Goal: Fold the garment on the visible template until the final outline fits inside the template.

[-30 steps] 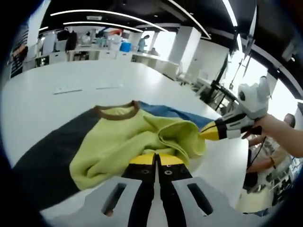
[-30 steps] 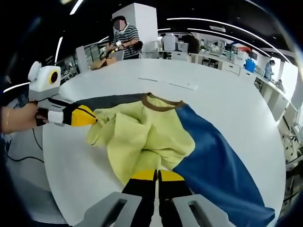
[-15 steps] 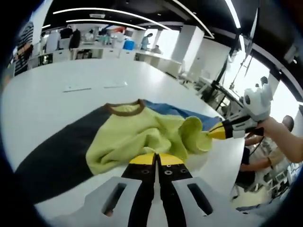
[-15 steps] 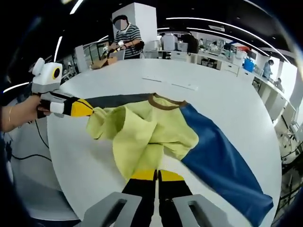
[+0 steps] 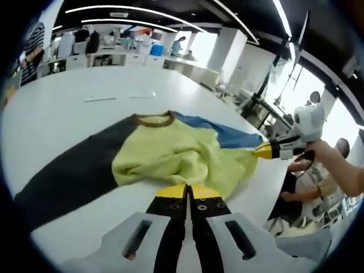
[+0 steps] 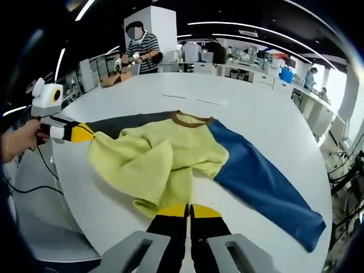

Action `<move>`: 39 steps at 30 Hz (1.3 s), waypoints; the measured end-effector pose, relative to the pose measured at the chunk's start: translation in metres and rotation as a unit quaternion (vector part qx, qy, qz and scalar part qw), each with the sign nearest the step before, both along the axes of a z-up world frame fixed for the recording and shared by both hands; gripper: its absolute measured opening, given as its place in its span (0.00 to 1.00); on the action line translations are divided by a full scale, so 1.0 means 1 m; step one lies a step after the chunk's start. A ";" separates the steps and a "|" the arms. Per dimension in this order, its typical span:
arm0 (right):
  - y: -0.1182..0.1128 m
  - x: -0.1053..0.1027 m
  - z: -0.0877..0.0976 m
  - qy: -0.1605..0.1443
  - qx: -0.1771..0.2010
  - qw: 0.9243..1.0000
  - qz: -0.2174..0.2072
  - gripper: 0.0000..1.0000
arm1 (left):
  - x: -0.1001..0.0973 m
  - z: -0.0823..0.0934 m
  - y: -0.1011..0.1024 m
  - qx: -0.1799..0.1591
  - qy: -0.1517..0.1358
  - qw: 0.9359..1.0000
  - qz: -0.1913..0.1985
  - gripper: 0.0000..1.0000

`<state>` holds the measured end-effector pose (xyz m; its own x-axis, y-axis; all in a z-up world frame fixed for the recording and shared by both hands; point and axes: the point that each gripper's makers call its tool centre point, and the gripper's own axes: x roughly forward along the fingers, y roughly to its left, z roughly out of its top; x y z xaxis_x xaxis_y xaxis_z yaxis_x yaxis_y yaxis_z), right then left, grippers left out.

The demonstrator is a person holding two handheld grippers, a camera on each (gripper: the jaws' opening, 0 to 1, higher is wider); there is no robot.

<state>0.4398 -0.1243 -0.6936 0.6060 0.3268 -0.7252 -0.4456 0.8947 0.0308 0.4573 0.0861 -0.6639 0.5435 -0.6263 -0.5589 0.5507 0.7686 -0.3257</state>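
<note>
A long-sleeved garment (image 5: 176,156) lies on the white table (image 5: 68,114). It has a yellow-green body, a brown collar (image 5: 152,118), a dark grey sleeve (image 5: 68,176) and a blue sleeve (image 5: 227,135). My left gripper (image 5: 187,191) is shut on one corner of the hem. In the left gripper view, my right gripper (image 5: 259,152) pinches the other hem corner off to the right. In the right gripper view, my right gripper (image 6: 189,210) is shut on the hem of the garment (image 6: 165,156), and my left gripper (image 6: 91,135) holds its corner at far left. The blue sleeve (image 6: 261,182) stretches right.
Thin pale strips (image 6: 196,99) lie on the table beyond the collar. A person in a striped shirt (image 6: 139,48) stands at the far side. Another person (image 5: 307,187) sits past the table edge. Desks and shelves line the back of the room. A cable (image 6: 34,187) runs on the floor.
Both grippers have drawn apart and back with the hem corners. The bunched yellow-green body has spread wider and flatter. The sleeves and collar still lie on the table.
</note>
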 end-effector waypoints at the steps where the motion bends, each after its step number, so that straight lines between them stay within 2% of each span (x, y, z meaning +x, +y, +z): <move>1: 0.000 -0.003 -0.003 0.003 -0.002 1.000 -0.002 0.00 | -0.002 0.000 -0.001 0.001 0.001 1.000 0.000 0.00; 8: 0.005 -0.021 -0.019 0.014 -0.017 1.000 -0.003 0.00 | -0.020 -0.006 -0.018 0.025 -0.001 0.999 -0.027 0.00; 14: 0.006 -0.031 -0.035 0.026 -0.026 0.999 -0.002 0.00 | -0.033 -0.032 -0.041 0.041 0.015 0.998 -0.054 0.00; 23: 0.003 -0.037 -0.050 0.041 -0.015 0.999 -0.018 0.00 | -0.037 -0.067 -0.064 0.069 0.030 0.994 -0.075 0.00; 27: 0.003 -0.038 -0.055 0.045 -0.016 0.999 -0.018 0.00 | -0.036 -0.073 -0.067 0.074 0.023 0.994 -0.080 0.00; 31: 0.002 -0.039 -0.057 0.049 -0.018 0.998 -0.019 0.00 | -0.034 -0.075 -0.069 0.092 -0.007 0.991 -0.100 0.00; 39: 0.001 -0.038 -0.059 0.050 -0.017 0.998 -0.019 0.00 | -0.037 -0.065 -0.071 0.088 -0.037 0.988 -0.122 0.03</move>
<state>0.4020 -0.1230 -0.7531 0.5420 0.2790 -0.7927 -0.4070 0.9124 0.0428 0.4205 0.0151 -0.7293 0.4310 -0.6408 -0.6354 0.7443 0.6505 -0.1512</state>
